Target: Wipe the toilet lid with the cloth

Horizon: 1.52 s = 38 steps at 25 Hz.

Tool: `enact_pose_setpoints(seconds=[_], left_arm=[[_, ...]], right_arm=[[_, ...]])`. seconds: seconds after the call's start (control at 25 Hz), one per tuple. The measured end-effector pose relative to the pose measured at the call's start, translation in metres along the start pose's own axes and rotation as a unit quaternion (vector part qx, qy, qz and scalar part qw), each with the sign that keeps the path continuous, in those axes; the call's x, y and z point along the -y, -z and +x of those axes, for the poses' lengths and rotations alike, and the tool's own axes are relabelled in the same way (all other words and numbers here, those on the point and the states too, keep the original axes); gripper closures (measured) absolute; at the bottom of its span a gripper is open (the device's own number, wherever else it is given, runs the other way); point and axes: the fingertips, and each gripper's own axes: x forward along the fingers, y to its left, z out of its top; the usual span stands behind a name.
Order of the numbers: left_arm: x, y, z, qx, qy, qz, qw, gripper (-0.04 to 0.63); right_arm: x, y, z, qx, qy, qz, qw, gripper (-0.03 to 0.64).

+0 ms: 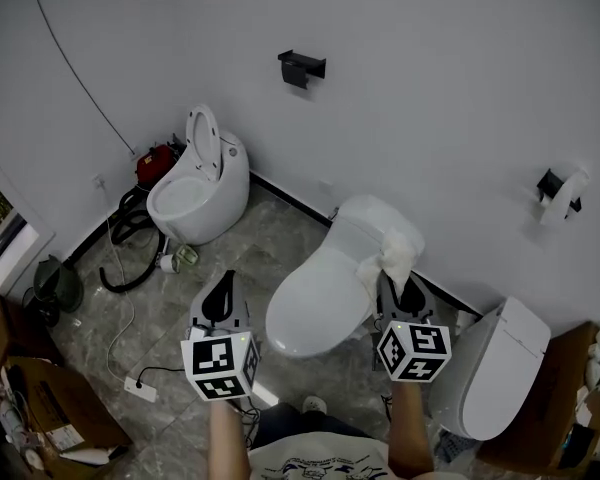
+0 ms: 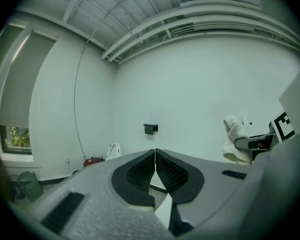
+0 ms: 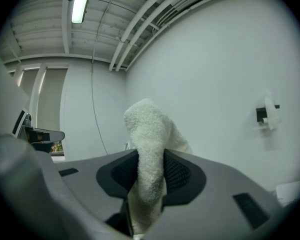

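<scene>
White terry cloth [image 1: 398, 253] is pinched in the right gripper [image 1: 400, 290] at the rear edge of the closed white oval toilet lid [image 1: 315, 303]. The lid's length runs forward-left from there. The left gripper [image 1: 220, 303], jaws pressed together and empty, sits off the lid's left side.

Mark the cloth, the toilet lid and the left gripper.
cloth [image 3: 149, 149], right gripper view, the fold pinched between the jaws.
toilet lid [image 1: 315, 306], head view, middle of its closed top.
left gripper [image 2: 155, 156], left gripper view, where its shut jaws meet.
</scene>
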Motion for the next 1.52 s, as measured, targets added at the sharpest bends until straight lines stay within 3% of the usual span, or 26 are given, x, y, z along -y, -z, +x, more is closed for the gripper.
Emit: enact_pose_setpoints(seconds=[0.36,0.76,1.52], left_arm=[[-0.031,0.034,0.048,-0.045,-0.010,-0.009,0.9989,0.586],[-0.055,0.086,0.123,-0.103,0.029,-0.029,0.9938,0.586],[-0.087,0.200,0.221,-0.200,0.057,-0.026,0.9778,0.586]], right_arm=[[-0.013,0.037,0.062,-0.046,-0.013,0.000,0.999,0.502],[-0.013,0.087,0.126,-0.100,0.013,-0.010,0.995,0.502],[-0.005,0.227,0.218,-0.227,0.035,-0.014,0.973,0.502]])
